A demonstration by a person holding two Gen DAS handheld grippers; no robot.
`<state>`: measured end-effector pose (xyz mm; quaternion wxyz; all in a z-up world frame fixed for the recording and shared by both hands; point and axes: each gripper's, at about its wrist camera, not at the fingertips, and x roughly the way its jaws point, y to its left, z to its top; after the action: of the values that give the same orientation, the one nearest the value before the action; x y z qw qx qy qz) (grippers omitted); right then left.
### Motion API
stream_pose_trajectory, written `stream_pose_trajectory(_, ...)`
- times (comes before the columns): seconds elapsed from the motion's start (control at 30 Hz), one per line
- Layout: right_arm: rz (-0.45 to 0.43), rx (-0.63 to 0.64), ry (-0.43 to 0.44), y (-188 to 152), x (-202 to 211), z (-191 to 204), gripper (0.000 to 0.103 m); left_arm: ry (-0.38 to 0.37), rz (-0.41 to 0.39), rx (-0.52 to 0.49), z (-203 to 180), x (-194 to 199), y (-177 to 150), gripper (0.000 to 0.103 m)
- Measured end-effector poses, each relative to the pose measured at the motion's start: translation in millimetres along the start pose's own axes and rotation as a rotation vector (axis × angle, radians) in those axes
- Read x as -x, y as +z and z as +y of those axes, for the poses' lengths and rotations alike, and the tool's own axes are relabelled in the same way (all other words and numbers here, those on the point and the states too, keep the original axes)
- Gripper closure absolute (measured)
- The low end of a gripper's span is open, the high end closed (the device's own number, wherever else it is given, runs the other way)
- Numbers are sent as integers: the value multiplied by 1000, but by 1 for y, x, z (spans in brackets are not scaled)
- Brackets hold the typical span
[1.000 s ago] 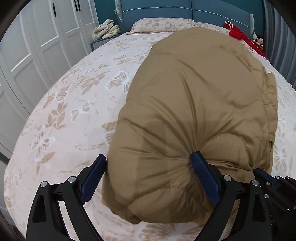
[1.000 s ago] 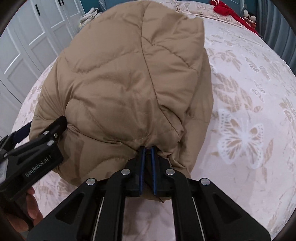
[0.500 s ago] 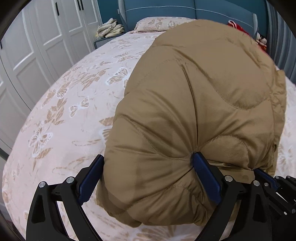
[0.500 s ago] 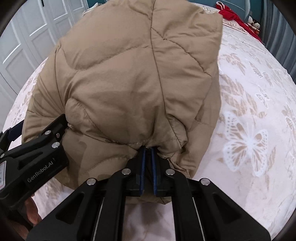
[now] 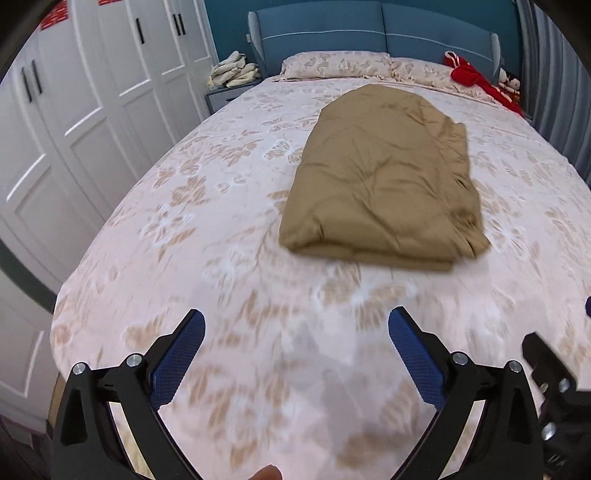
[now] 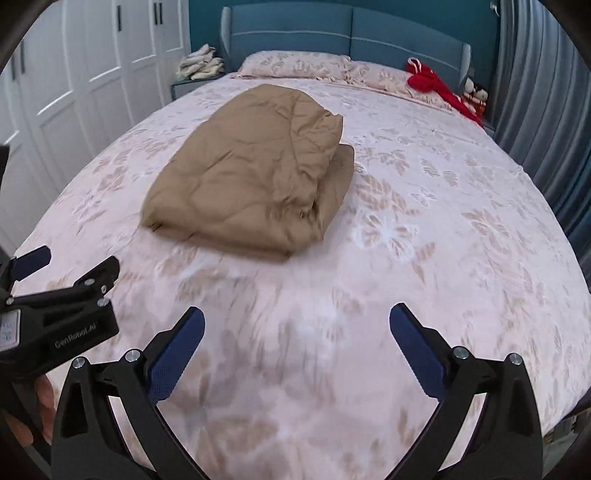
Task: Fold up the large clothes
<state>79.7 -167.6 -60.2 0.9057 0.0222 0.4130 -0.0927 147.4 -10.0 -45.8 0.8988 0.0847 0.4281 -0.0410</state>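
Observation:
A tan quilted down jacket [image 5: 380,181] lies folded in a thick rectangular bundle in the middle of the bed [image 5: 221,229]; it also shows in the right wrist view [image 6: 255,173]. My left gripper [image 5: 295,332] is open and empty, held back above the bed's near part, well short of the jacket. My right gripper [image 6: 297,328] is open and empty too, equally far back. The left gripper's body shows at the left of the right wrist view [image 6: 59,317].
The bed has a pink floral cover, pillows [image 5: 336,64] and a blue headboard [image 5: 373,33]. A red garment [image 5: 476,83] lies at the far right corner. White wardrobe doors [image 5: 74,110] stand left, with a nightstand holding folded cloth [image 5: 232,70]. Grey curtains [image 6: 535,92] hang right.
Both grippers let go of the jacket and pulled back toward the bed's near edge. The right gripper opened. The jacket now lies folded on the bed, away from both grippers.

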Motion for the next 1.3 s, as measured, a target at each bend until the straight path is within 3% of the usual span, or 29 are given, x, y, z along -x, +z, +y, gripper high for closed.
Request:
stream_pose_trajectory(0.3, -10, -69, 33, -56, 43, -4, 5, -15, -52, 7, 2, 49, -43, 5)
stream_pose_trajectory(0.5, -43, -124, 29, -62, 58, -6, 5, -17, -65, 29, 8, 64, -54, 5)
stream_pose_trajectory(0.83, -58, -127, 53, -70, 70, 1, 5, 41, -95, 33, 16, 76, -68, 5)
stream_pose_trajectory(1.3, -75, -141, 58, -78, 78, 3, 5, 24, -97, 78, 24, 84, -79, 5)
